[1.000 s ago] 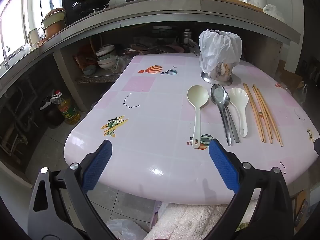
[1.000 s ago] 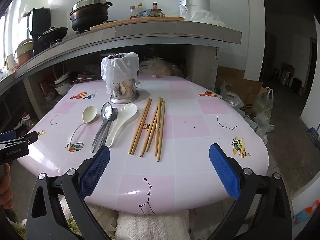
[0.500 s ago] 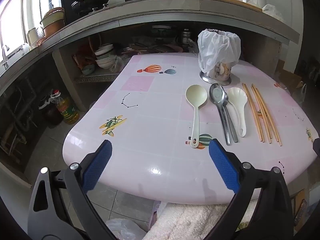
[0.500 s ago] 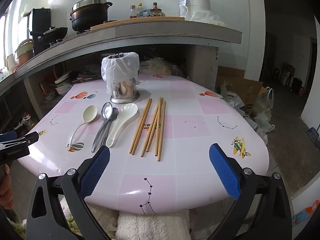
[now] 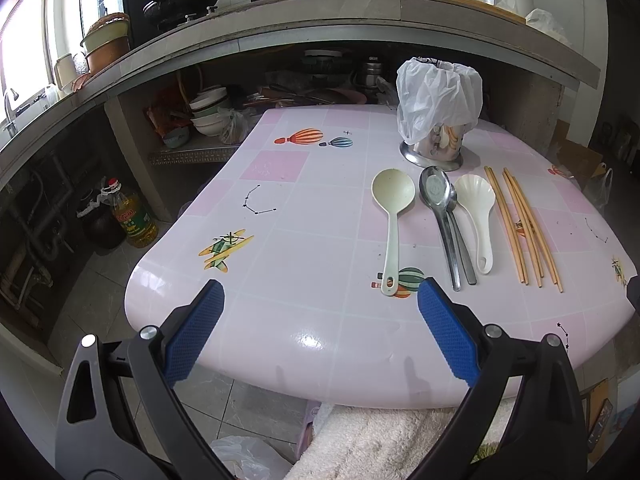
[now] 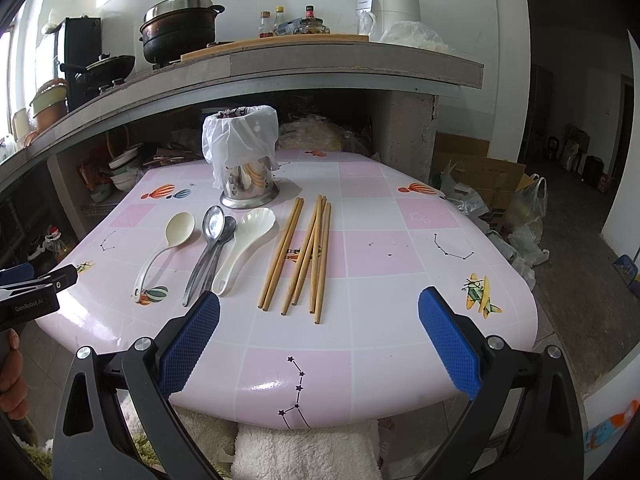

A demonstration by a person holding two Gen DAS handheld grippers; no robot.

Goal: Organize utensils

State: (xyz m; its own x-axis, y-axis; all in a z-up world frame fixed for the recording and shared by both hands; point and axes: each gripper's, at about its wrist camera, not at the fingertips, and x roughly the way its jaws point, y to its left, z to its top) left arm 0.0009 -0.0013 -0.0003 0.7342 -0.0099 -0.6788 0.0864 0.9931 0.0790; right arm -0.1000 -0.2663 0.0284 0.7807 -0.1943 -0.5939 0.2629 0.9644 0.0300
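Wooden chopsticks (image 6: 301,254) lay on the worktop (image 6: 384,256) ahead of your right gripper (image 6: 319,316), between its wide fingers (image 6: 448,340). Your left gripper (image 5: 320,312) gaped empty, spoons (image 5: 444,220) beyond it.

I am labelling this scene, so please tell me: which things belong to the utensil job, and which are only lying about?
Job: cream ladle, two metal spoons, white spoon, chopsticks, bag-covered holder.

Lying about: oil bottle, stacked bowls, black pot, cardboard box.

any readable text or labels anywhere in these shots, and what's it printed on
"GenRobot.AI": white print on the black body of the left gripper, seen in the right wrist view.
Green label on the yellow oil bottle under the counter: too small to read.
Brand mark on the white appliance on the counter: too blurred.
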